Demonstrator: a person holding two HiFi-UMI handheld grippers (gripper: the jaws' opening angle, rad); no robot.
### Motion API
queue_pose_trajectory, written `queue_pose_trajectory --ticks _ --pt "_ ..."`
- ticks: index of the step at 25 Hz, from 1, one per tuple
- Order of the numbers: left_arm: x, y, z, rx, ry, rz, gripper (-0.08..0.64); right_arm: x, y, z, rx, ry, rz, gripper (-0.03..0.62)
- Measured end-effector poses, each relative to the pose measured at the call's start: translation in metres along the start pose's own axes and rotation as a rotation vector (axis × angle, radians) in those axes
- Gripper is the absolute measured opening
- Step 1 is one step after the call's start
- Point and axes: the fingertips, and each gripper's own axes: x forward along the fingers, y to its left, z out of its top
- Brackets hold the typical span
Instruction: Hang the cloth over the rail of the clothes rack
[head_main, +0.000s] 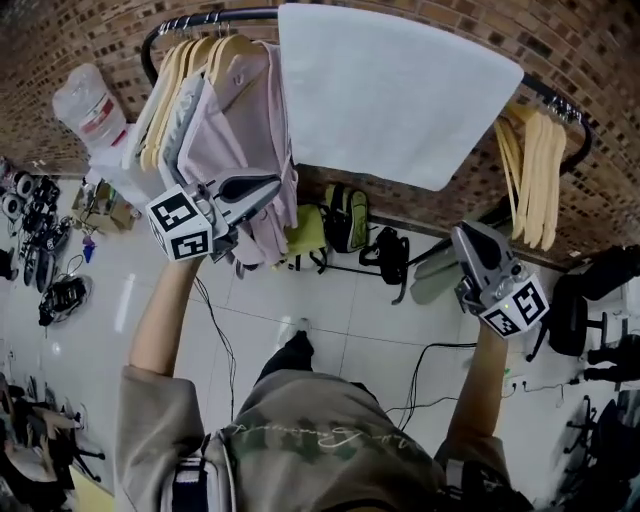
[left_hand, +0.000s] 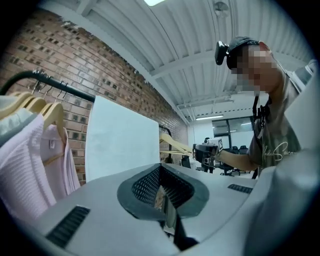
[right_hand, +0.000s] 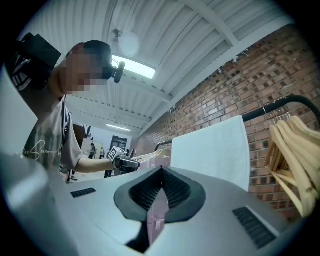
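Head view, near to far: person's khaki tee at 6 o'clock, bare forearms reaching up. Left gripper (head_main: 265, 188) at 10 o'clock, grey moulded plastic, marker cube at the rear, tips just beside the pink garments (head_main: 245, 130). In the left gripper view (left_hand: 162, 185) the black ribbed pads meet, jaws together, clear of the cloth. Right gripper (head_main: 468, 240) at 4 o'clock, same build. In the right gripper view (right_hand: 160, 192) its ribbed pads are also pressed together, apart from the cloth. Below is a glossy white tiled floor (head_main: 330, 330) with black cables and a green backpack (head_main: 345, 215). The cloth (head_main: 400, 90) is at 12 to 1 o'clock: white, smooth, flat, roughly rectangular with a curved lower edge, draped over the rail (head_main: 200, 20), a black round metal tube bent down at the ends. Pale wooden hangers (head_main: 190, 60) carry the ribbed pink garments at 11 o'clock, and bare wooden ones (head_main: 535, 170) hang at 2 o'clock. Farthest is a rough brown brick wall (head_main: 580, 40).
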Motion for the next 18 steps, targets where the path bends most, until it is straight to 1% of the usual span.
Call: queue_pose_trajectory --ticks 3,4,7,10,13,16,18 --pt "-0.006 -0.055 -0.003 0.073 0.029 0.054 0.006 -0.031 0.032 -0.009 0.060 -0.031 0.000 0.009" --pt "-0.008 -0.072 -0.003 0.076 0.021 0.071 0.006 -0.040 0.041 -0.012 0.082 -0.032 -0.002 0.009" --pt "-0.016 -0.116 -0.007 0.022 -0.015 0.094 0.006 -0.063 0.065 -0.024 0.102 -0.005 -0.009 0.009" --pt "-0.028 -0.151 -0.021 -0.014 -0.002 0.097 0.006 -0.085 0.089 -0.030 0.098 -0.001 -0.036 0.009" --pt "-0.043 -0.168 -0.026 -0.031 -0.006 0.123 0.006 -0.098 0.108 -0.026 0.111 -0.029 -0.076 0.009" --pt "-0.056 -0.175 -0.030 -0.013 -0.009 0.166 0.006 -0.098 0.129 -0.025 0.048 0.002 -0.105 0.009" --pt "-0.064 -0.179 -0.033 -0.034 -0.038 0.180 0.005 -0.094 0.145 -0.027 0.027 0.010 -0.105 0.009"
